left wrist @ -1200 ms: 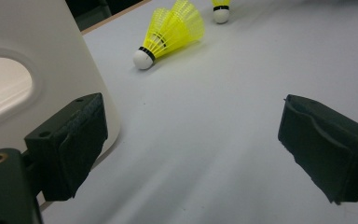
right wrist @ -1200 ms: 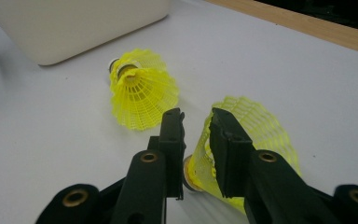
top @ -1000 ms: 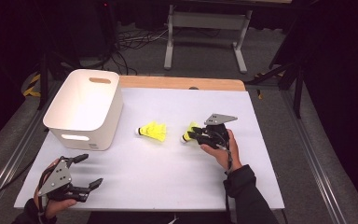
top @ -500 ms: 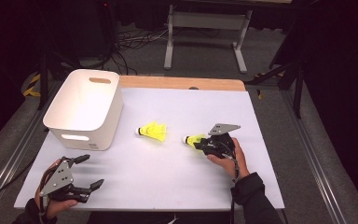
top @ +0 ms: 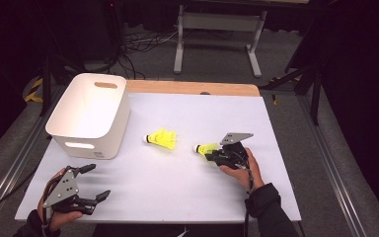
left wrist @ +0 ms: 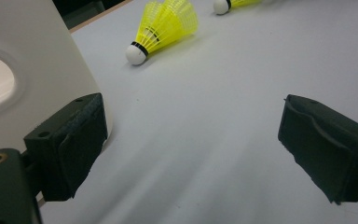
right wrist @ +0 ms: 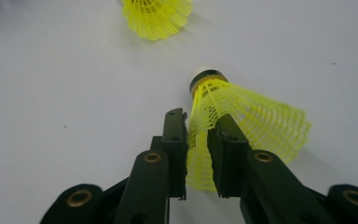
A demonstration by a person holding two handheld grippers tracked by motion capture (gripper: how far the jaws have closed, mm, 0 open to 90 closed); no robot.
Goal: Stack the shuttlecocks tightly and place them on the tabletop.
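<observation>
Held shuttlecock: your right gripper (right wrist: 196,154) has a yellow shuttlecock (right wrist: 242,116) between its jaws; the jaws have just been closing and now pinch a fold of the mesh skirt, standing narrow. Its white cork tip points away from you, past the fingertips, and most of the skirt fans out to one side of the jaws.
Where it lies: in the high view this shuttlecock (top: 206,148) sits on the white table (top: 217,118), right of centre, with your right gripper (top: 216,156) just behind it.
Right hand: your right hand (top: 242,165) reaches in from the near edge, forearm angled up and left, the gripper held low and close to level with the tabletop.
Left gripper: your left gripper (top: 93,181) rests near the front left corner, jaws spread wide with nothing between them.
Other shuttlecock: a second yellow shuttlecock (top: 161,139) lies on its side near the table's middle, apart from the held one, cork towards the bin.
Bin: a white bin (top: 90,116) stands at the left, its wall just beside your left gripper's jaw in the left gripper view.
In the way: the second shuttlecock lies between the held one and the bin.
</observation>
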